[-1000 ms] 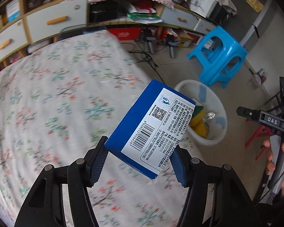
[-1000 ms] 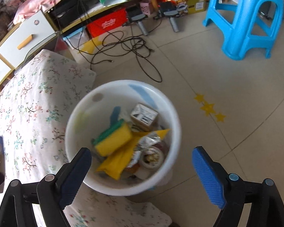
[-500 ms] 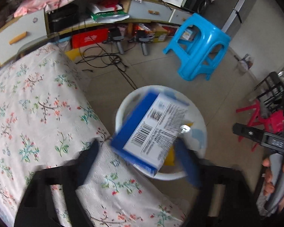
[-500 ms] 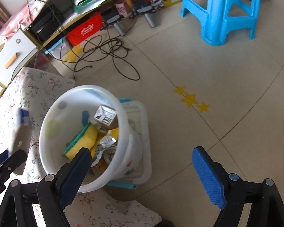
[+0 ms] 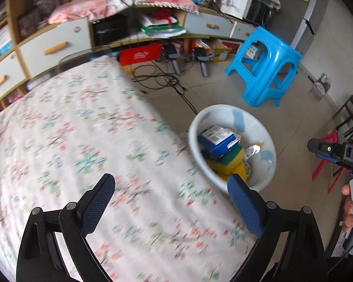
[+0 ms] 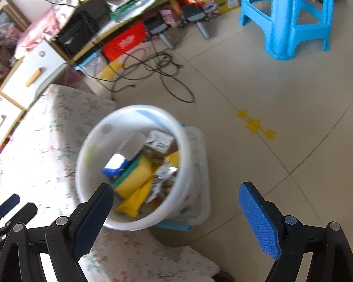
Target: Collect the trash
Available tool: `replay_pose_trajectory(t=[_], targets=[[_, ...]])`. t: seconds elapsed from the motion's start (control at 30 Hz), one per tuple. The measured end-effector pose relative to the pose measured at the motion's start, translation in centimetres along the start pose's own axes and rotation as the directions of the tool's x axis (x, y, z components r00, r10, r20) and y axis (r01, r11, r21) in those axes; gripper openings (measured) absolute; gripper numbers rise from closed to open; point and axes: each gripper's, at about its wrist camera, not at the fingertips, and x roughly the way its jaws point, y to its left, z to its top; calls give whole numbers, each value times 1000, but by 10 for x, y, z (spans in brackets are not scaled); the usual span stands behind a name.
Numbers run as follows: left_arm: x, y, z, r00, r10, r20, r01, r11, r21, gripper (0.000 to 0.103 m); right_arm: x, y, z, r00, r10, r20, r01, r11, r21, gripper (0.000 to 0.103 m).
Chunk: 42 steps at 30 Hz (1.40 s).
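Your left gripper hung over the floral-clothed table, jaws wide and holding nothing. The blue box lay in the white bucket, barcode label up, atop a yellow-and-green sponge, apparently dropped as trash. Your right gripper, jaws likewise wide and empty, hung above the bucket, which stood against the table edge, probably for short reaches. Its body showed "DAS"; the label's print was too small to read.
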Motion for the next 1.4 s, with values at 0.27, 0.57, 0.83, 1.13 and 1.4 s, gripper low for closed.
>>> replay_pose_trajectory(t=[0.27, 0.57, 0.83, 1.13, 1.4], targets=[[-61, 33, -52, 990, 132, 47, -130, 991, -42, 101, -22, 54, -46, 998, 46, 48, -40, 992, -119, 91], [-112, 61, -117, 972, 218, 91, -198, 962, -189, 102, -44, 103, -116, 979, 57, 195, -9, 971, -240, 103], [-140, 69, -152, 946, 298, 129, -260, 933, -247, 102, -41, 140, -153, 968, 70, 242, 18, 938, -346, 103], [-153, 75, -160, 925, 340, 168, -292, 922, -255, 102, -31, 165, -164, 969, 65, 240, 38, 915, -403, 103], [-153, 73, -160, 929, 329, 166, -283, 926, -251, 102, -22, 174, -169, 977, 69, 201, 19, 914, -406, 103]])
